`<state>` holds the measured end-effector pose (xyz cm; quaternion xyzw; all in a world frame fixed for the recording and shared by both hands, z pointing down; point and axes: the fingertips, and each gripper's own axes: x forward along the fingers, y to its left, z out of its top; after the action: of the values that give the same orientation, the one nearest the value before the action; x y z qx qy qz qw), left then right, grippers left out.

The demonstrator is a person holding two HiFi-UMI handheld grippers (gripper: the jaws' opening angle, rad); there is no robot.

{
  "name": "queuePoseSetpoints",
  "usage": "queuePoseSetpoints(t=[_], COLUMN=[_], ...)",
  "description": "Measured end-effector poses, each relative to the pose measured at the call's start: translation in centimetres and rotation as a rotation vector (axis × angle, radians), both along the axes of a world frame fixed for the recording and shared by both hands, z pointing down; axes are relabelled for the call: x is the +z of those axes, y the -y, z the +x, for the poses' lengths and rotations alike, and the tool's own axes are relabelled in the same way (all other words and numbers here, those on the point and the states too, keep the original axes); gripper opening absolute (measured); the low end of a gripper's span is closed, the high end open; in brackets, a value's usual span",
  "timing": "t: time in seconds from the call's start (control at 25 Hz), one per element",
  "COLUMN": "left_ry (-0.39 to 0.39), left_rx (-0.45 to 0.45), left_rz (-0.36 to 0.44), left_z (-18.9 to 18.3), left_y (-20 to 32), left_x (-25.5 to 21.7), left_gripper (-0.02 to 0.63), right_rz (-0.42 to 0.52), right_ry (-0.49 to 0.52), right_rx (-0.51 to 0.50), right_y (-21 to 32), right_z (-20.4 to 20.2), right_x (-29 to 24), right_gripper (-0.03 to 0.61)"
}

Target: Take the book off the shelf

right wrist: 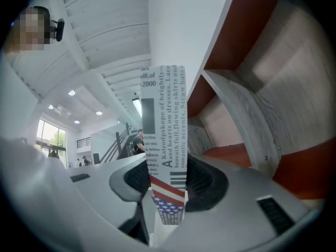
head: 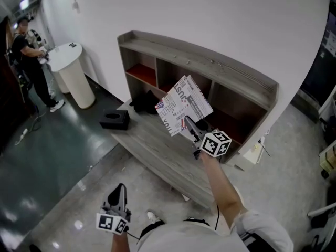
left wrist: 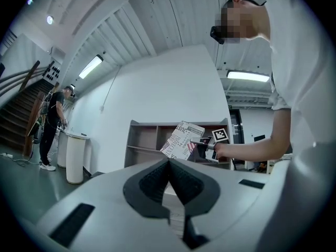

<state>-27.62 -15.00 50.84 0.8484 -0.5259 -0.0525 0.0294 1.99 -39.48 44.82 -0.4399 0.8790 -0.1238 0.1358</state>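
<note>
The book (head: 184, 105), covered in newspaper print with a flag pattern, hangs tilted in the air in front of the grey shelf (head: 210, 62). My right gripper (head: 190, 126) is shut on its lower edge. In the right gripper view the book's spine (right wrist: 164, 135) stands upright between the jaws, with the shelf's red-brown compartments (right wrist: 252, 88) to the right. My left gripper (head: 118, 192) is held low near my body, well away from the shelf, shut and holding nothing. From the left gripper view (left wrist: 169, 185) the book (left wrist: 181, 139) and the right gripper (left wrist: 202, 143) show in the distance.
A black box (head: 115, 119) and a dark bundle (head: 144, 101) lie on the low grey ledge (head: 157, 151) in front of the shelf. A white round stand (head: 73, 75) and a person (head: 29, 62) are at far left. Small items (head: 254, 151) sit on the floor right of the shelf.
</note>
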Motion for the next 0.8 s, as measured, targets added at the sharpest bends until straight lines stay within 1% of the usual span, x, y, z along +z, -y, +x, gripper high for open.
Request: queuePoseSetpoints(t=[0.28,0.56,0.68,0.8], left_ry=[0.006,0.022,0.028,0.035], left_rx=[-0.015,-0.038,-0.054,-0.068], left_rz=[0.055,0.101,0.106,0.108], left_z=[0.4,0.8,0.6,0.4], left_y=[0.9,0.6,0.0,-0.6], left_x=[-2.3,-4.6,-4.9,-4.7], left_gripper=[0.017,0.017,0.017,0.017], right_rz=[0.034,0.059,0.043,0.012], right_ry=[-0.118,-0.256,-0.276,-0.289], right_rx=[-0.008,-0.074,-0.079,-0.06], right_y=[-2.4,-6.3,-7.9,-9.3], right_z=[2.4,3.3,4.5,6.4], right_x=[-0.5,-0.5,0.2,1.2], right_gripper=[0.173,0.173,0.173,0.172])
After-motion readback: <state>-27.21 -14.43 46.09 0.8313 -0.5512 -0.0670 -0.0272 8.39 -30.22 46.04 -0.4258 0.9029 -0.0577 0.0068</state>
